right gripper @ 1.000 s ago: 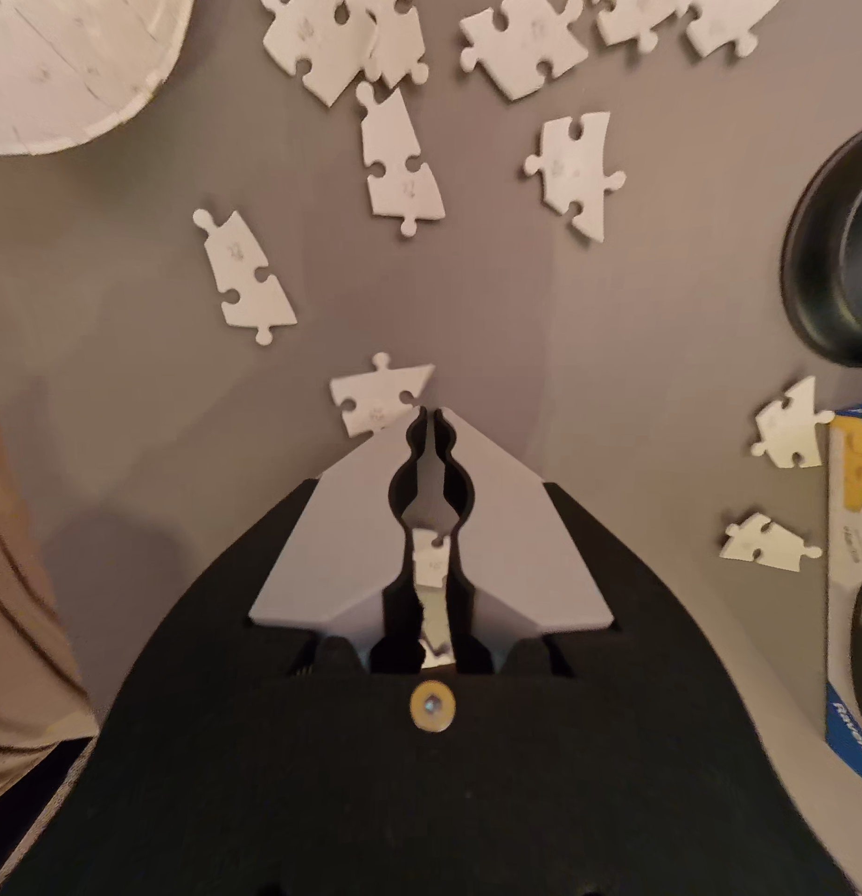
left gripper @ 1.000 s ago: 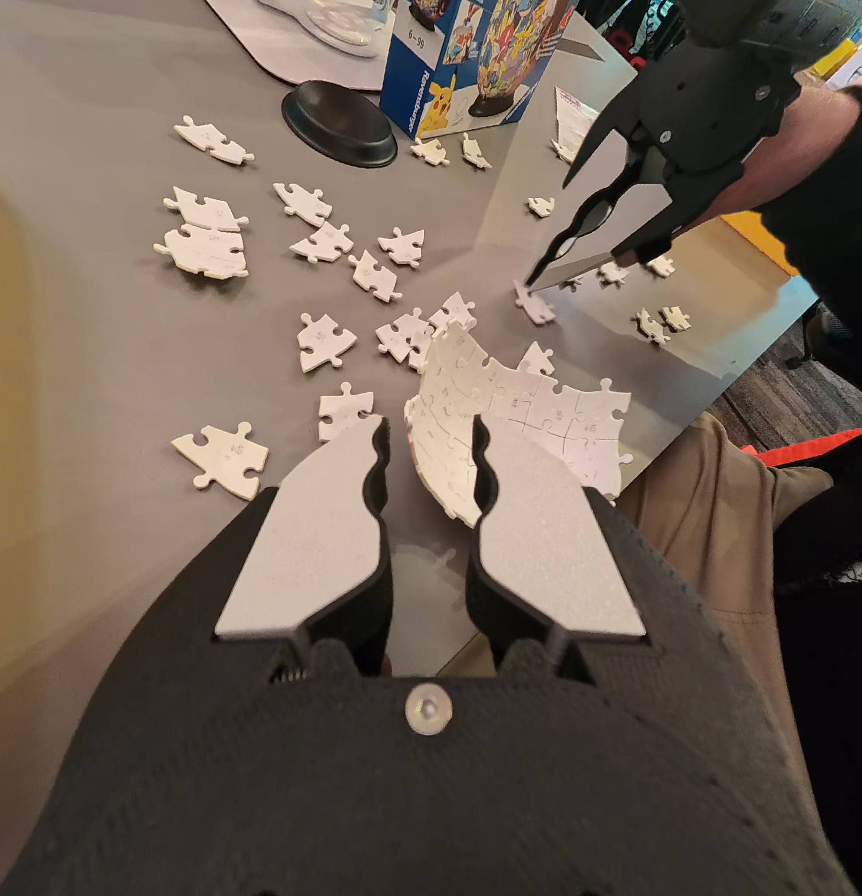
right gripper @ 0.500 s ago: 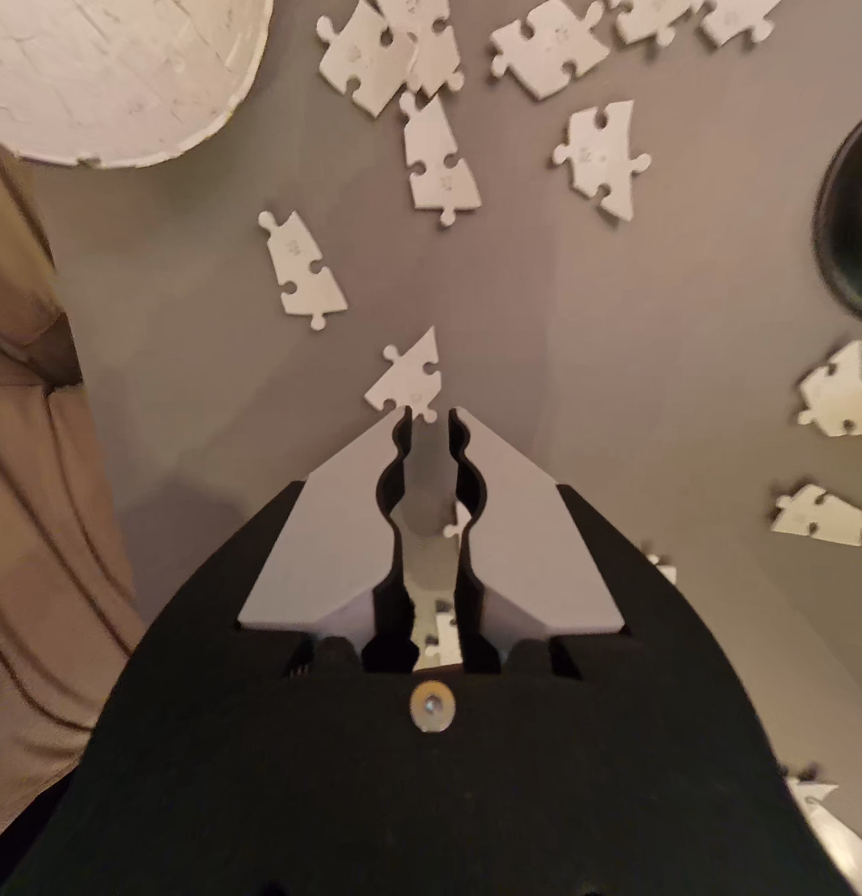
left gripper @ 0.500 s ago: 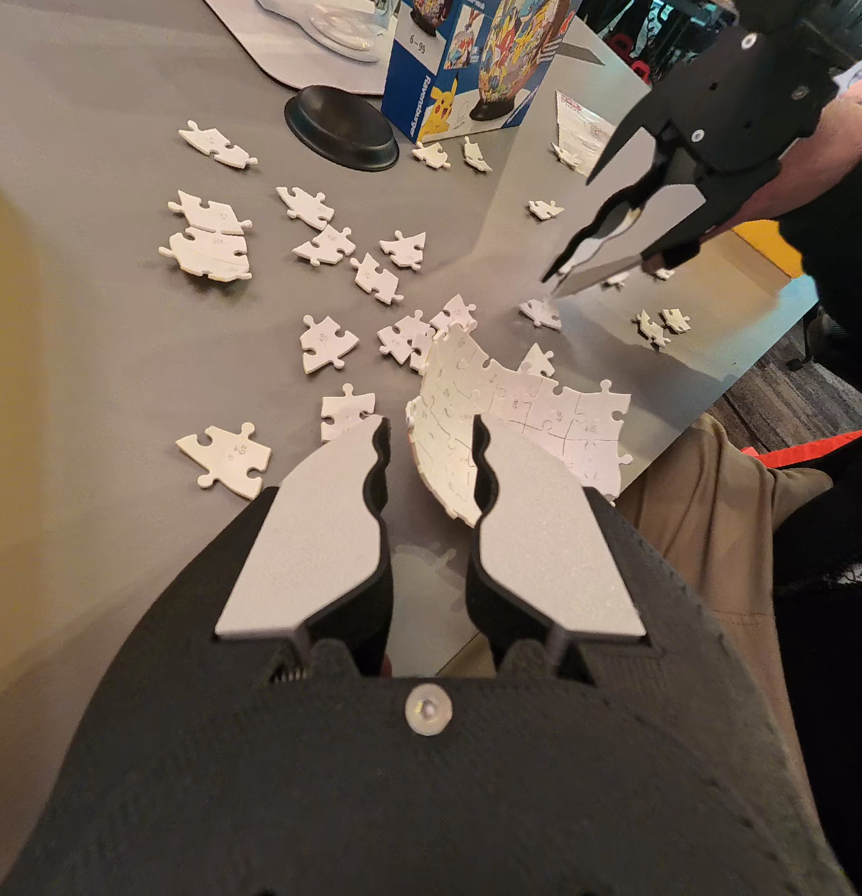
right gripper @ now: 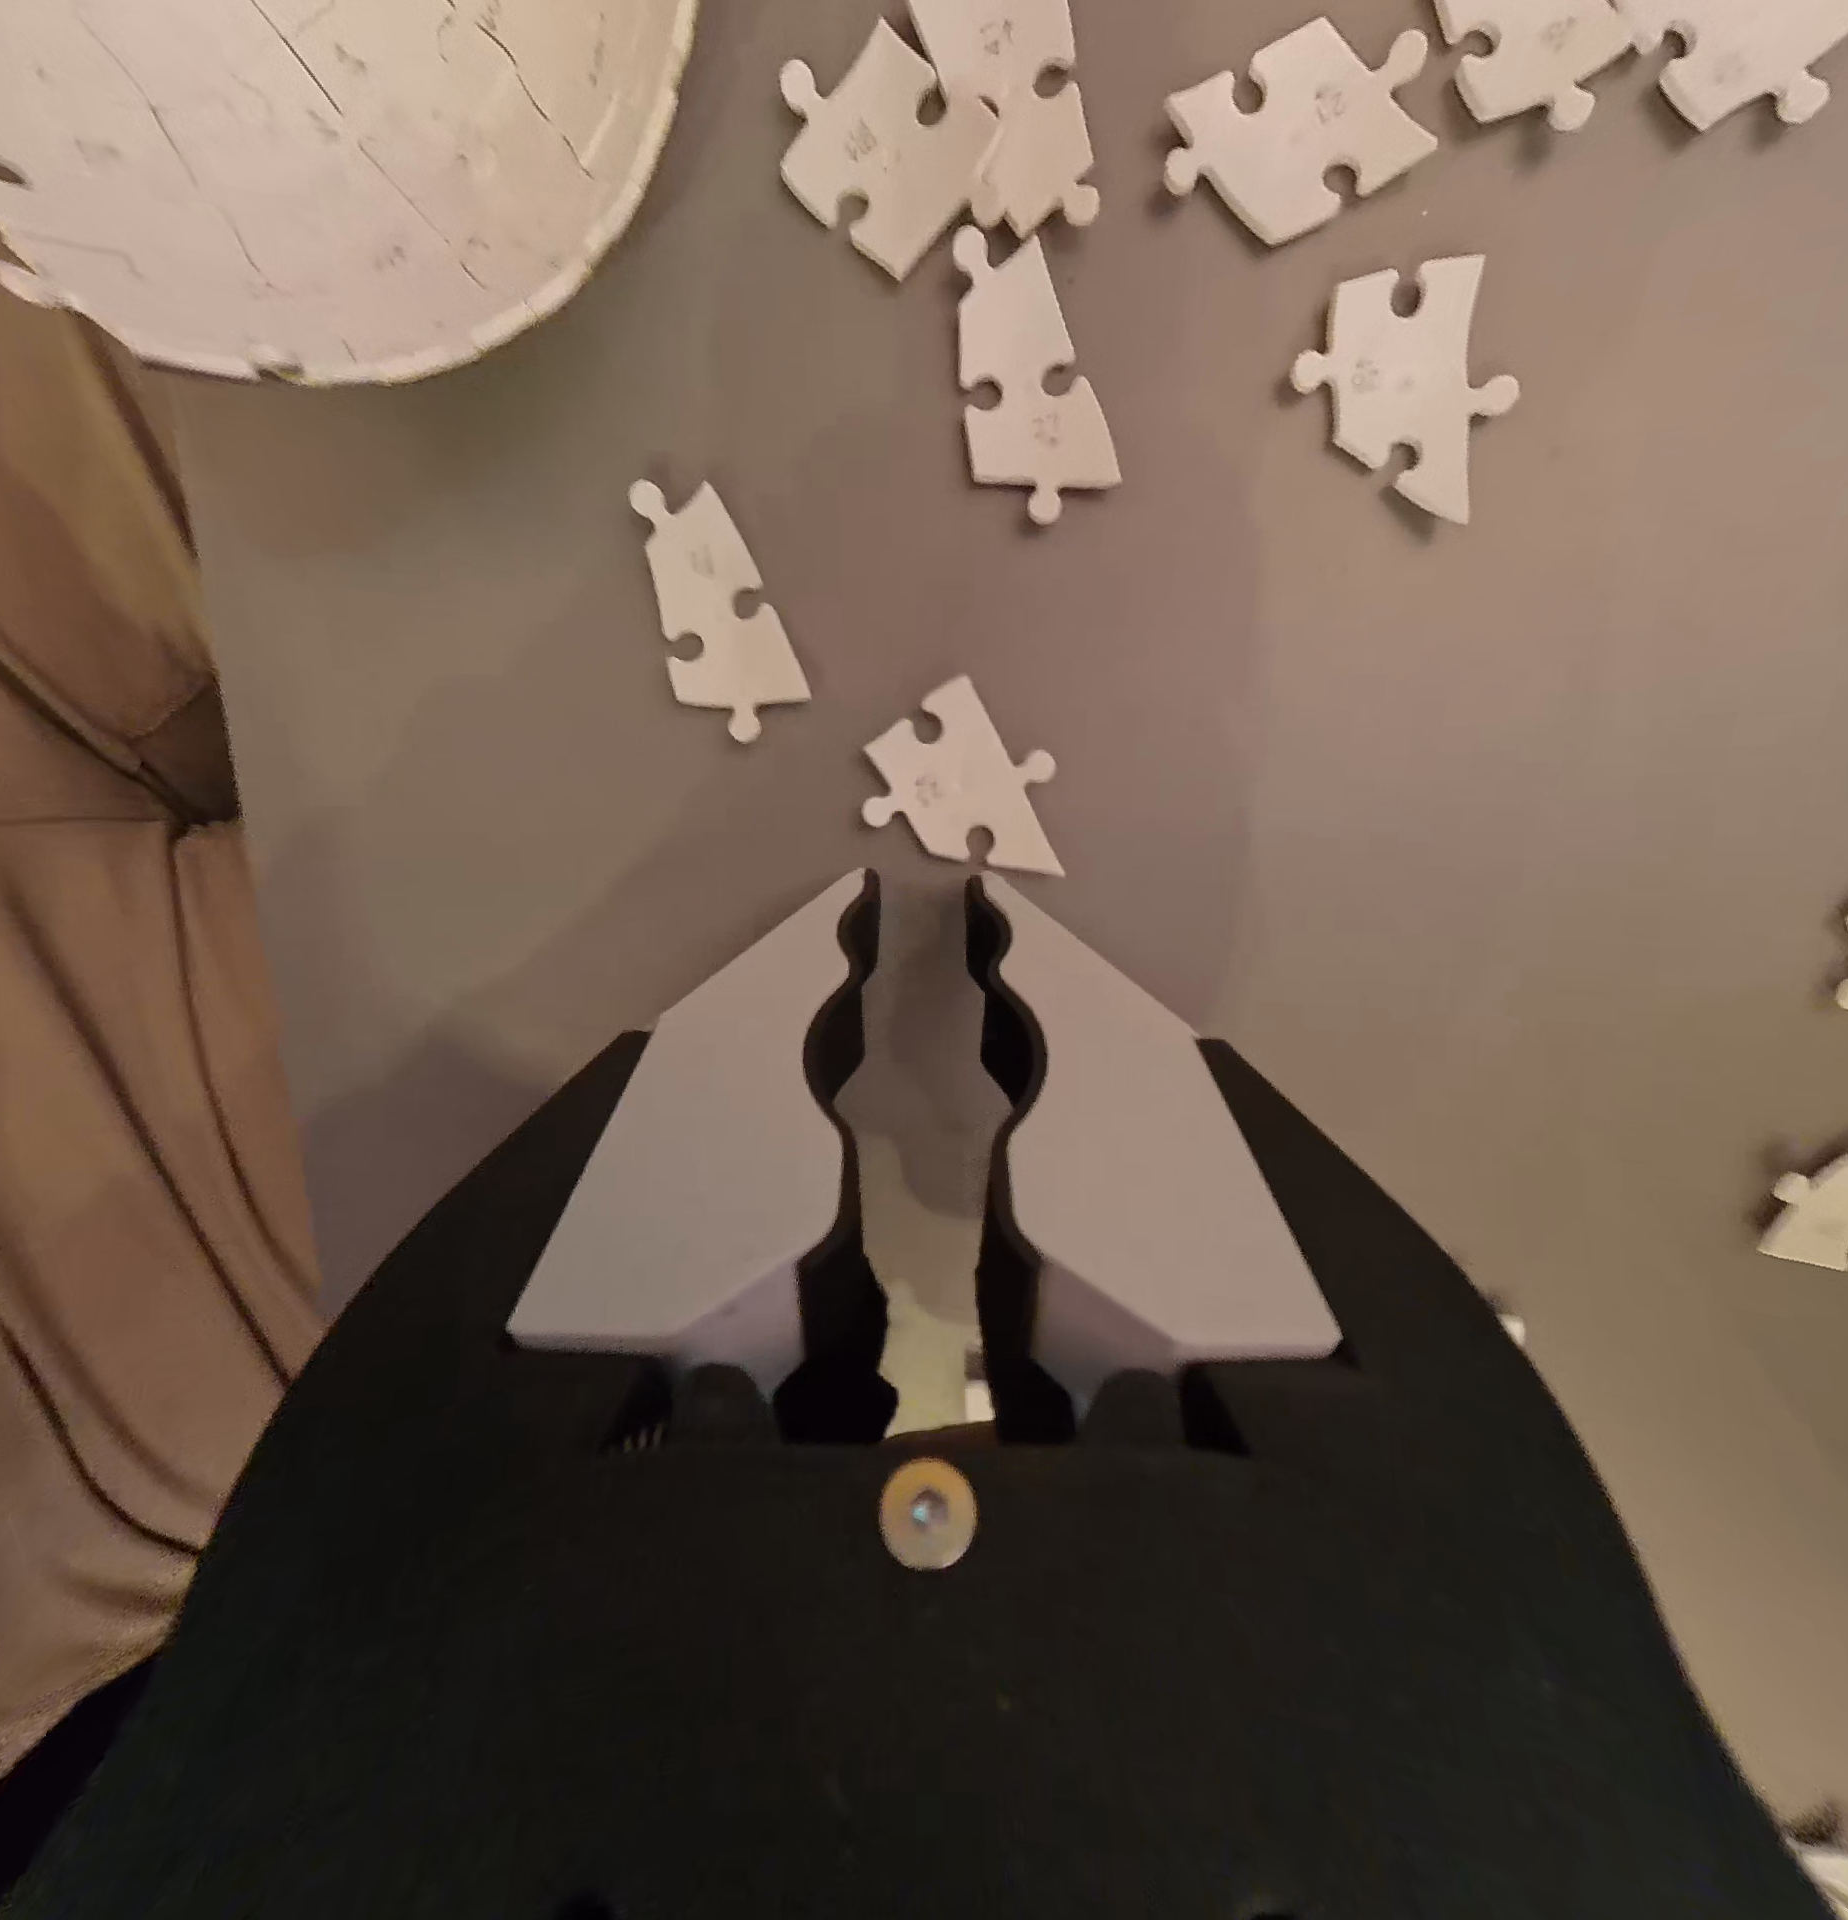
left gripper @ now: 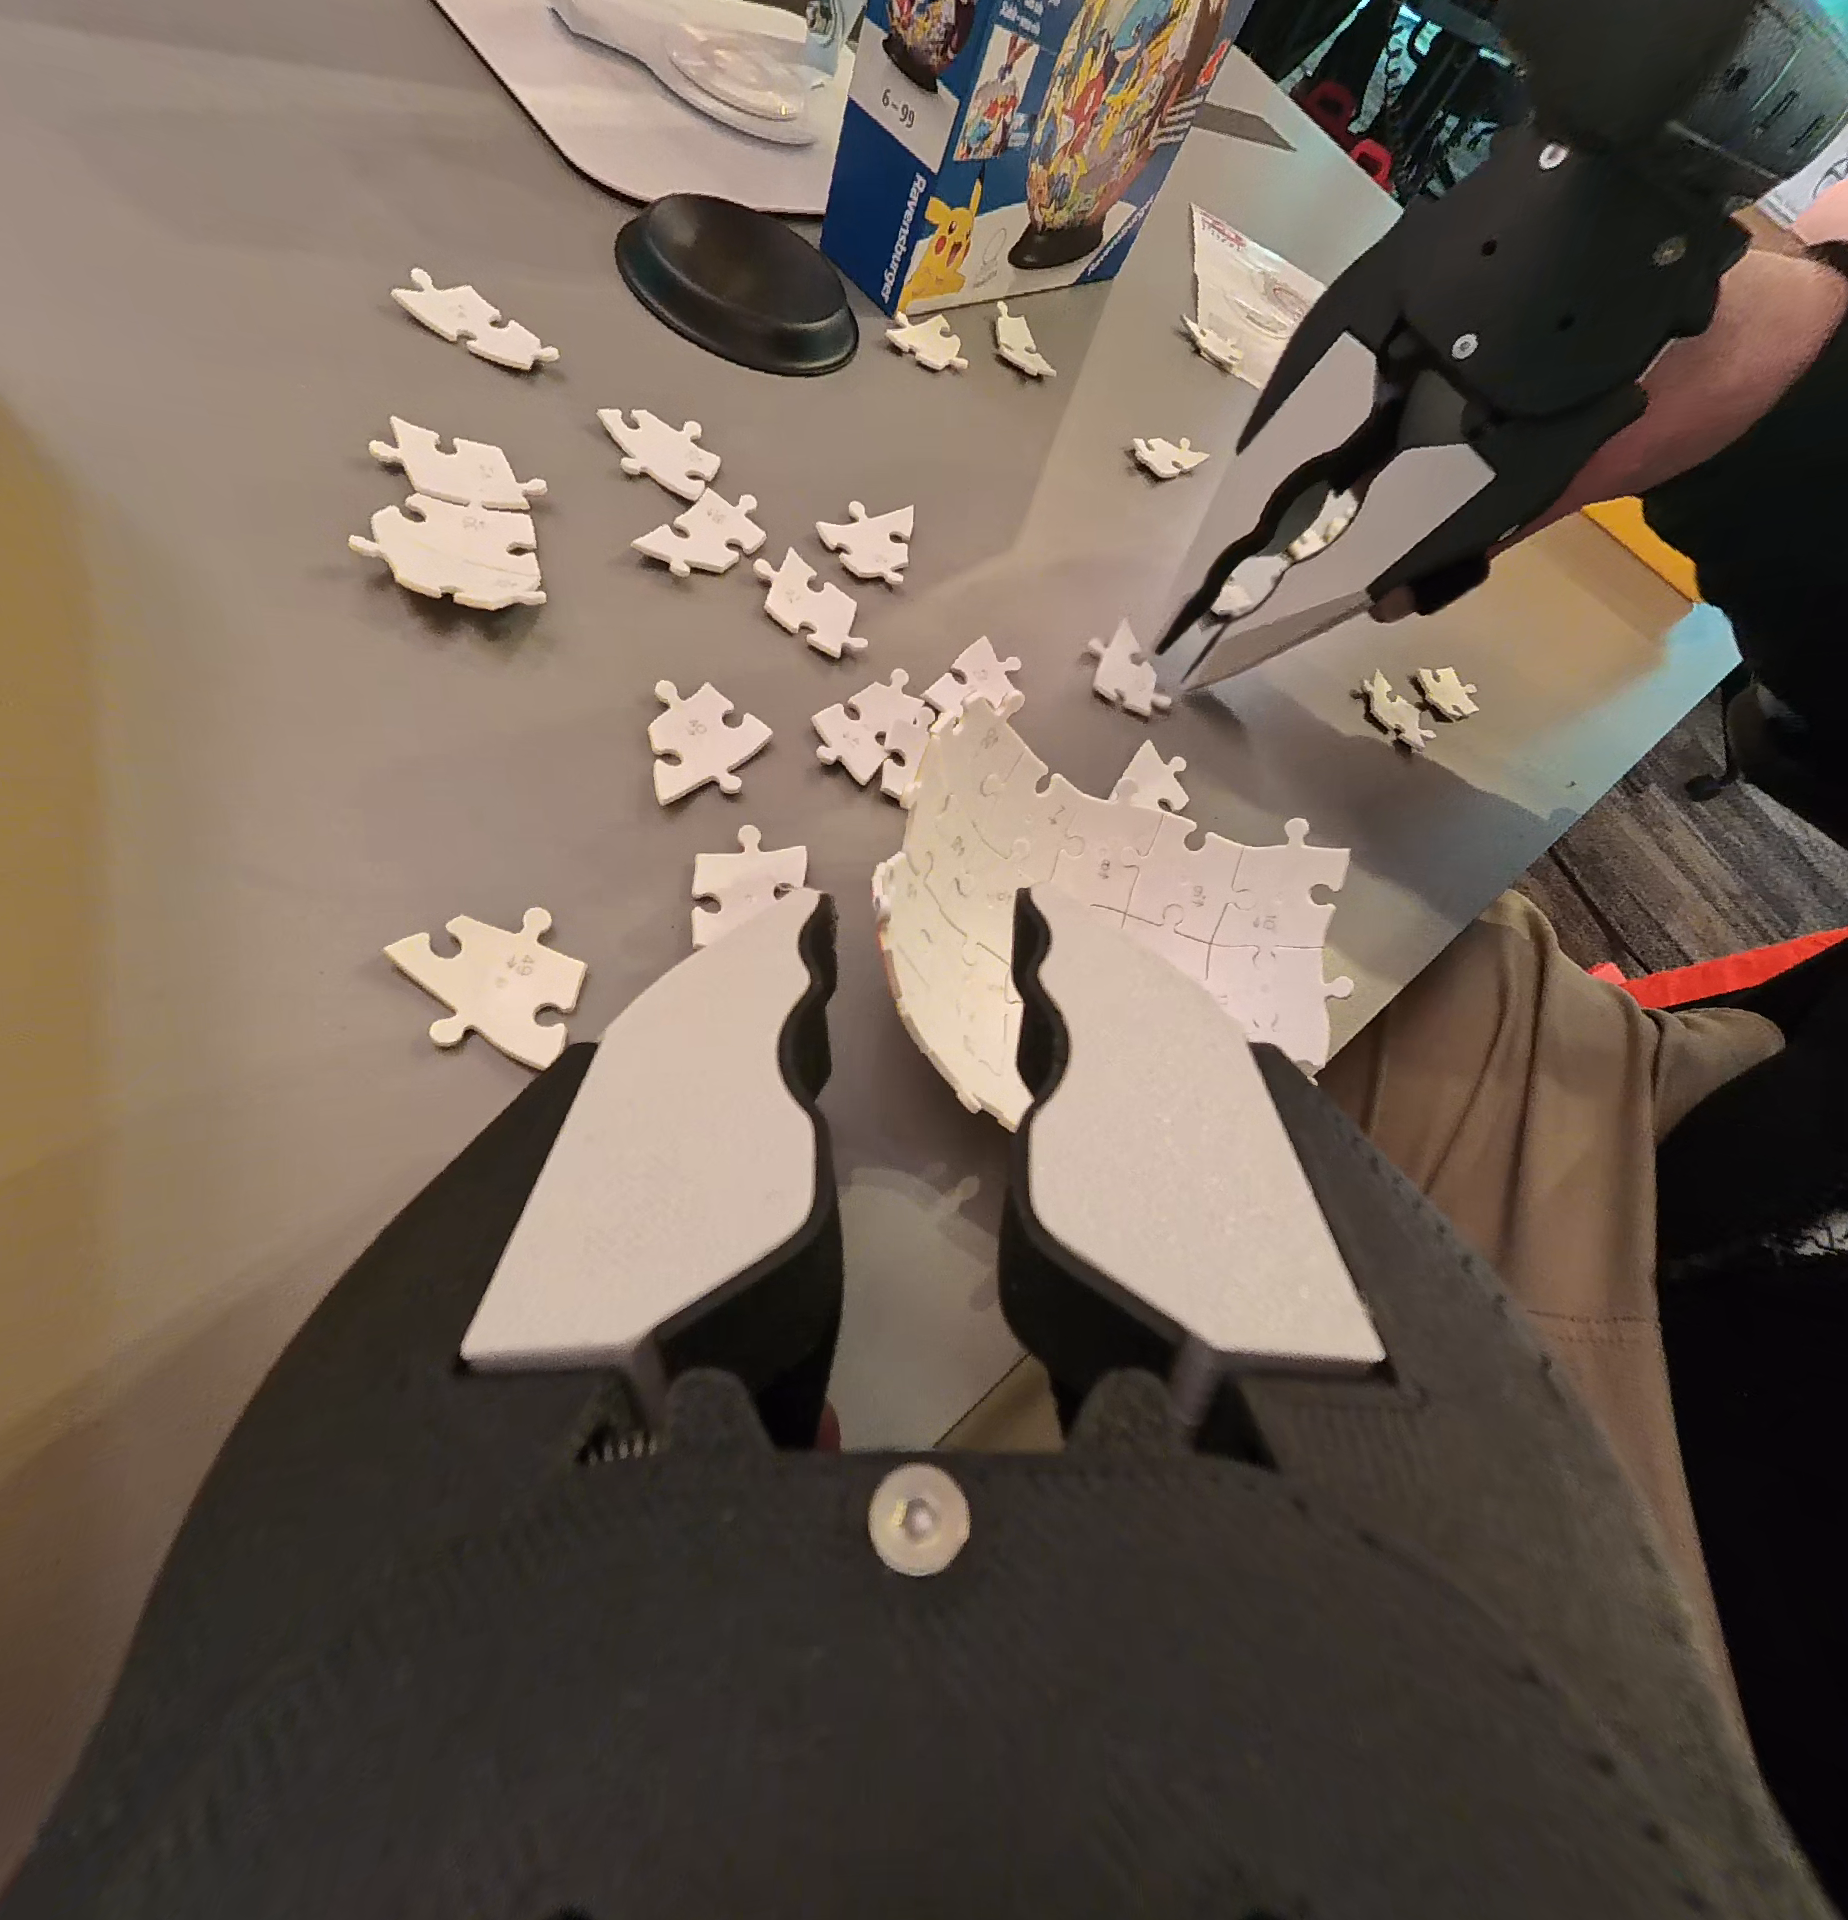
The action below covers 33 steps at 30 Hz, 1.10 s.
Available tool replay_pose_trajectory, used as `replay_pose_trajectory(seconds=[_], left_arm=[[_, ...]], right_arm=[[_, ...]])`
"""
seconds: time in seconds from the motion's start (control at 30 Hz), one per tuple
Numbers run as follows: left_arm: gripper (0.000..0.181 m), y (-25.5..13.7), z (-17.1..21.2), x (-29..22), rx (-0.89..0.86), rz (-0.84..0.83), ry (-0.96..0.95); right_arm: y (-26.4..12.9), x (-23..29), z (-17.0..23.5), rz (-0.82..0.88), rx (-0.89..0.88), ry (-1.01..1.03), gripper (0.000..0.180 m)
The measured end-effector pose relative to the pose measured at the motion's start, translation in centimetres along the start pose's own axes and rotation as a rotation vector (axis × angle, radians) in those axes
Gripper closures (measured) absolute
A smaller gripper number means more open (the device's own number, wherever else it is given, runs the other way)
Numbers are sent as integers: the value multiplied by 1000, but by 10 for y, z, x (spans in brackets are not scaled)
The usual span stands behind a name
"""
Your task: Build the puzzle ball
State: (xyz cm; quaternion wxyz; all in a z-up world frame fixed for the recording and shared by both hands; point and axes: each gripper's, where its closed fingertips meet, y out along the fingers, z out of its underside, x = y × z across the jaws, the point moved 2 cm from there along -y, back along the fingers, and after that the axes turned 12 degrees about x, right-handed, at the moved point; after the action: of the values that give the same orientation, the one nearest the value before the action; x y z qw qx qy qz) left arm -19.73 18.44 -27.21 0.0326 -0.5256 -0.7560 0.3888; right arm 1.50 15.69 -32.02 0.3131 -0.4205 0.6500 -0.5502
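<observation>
The part-built puzzle ball, a curved white shell of joined pieces, stands on edge near the table's front edge; it also shows at the top left of the right wrist view. My left gripper is open, with the shell's near rim between its fingers, close to the right finger. My right gripper is open by a narrow gap and empty. Its tips are low over the table, right behind a loose white piece. The left wrist view shows that gripper touching or almost touching this piece.
Several loose white pieces lie scattered over the grey table. A black round stand, the blue puzzle box and a white mat are at the back. A person's tan trousers are beyond the table edge. Across from one pair of fingers to the other is roughly 20 cm.
My right gripper has opened from nearly shut, lifted briefly and come back down. The loose piece at its tips has turned on the table. My left gripper and the shell have stayed put.
</observation>
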Motion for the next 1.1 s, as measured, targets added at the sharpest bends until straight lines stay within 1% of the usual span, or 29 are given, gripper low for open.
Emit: replay_pose_trajectory(seconds=[0.03, 0.17, 0.33, 0.53, 0.63, 0.77, 1.0, 1.1], left_arm=[[148, 0, 0, 0, 0, 0, 0], [148, 1, 0, 1, 2, 1, -2], [148, 0, 0, 1, -1, 1, -1], [148, -1, 0, 1, -4, 0, -3], [148, 0, 0, 1, 0, 0, -1], [148, 0, 1, 1, 0, 0, -3], [148, 0, 1, 1, 1, -1, -2], [148, -2, 0, 2, -5, -3, -4]], right_arm=[[0, 3, -2, -11, -7, 10, 162], [5, 7, -12, -2, -8, 44, 161], [4, -7, -12, 56, 14, 35, 160], [3, -5, -14, 37, -2, 37, 160], [3, -6, -14, 44, 7, 59, 163], [3, -3, -17, 45, 3, 73, 162], [0, -18, -14, 82, 17, 41, 158], [-11, -2, -21, 56, -14, -13, 160]])
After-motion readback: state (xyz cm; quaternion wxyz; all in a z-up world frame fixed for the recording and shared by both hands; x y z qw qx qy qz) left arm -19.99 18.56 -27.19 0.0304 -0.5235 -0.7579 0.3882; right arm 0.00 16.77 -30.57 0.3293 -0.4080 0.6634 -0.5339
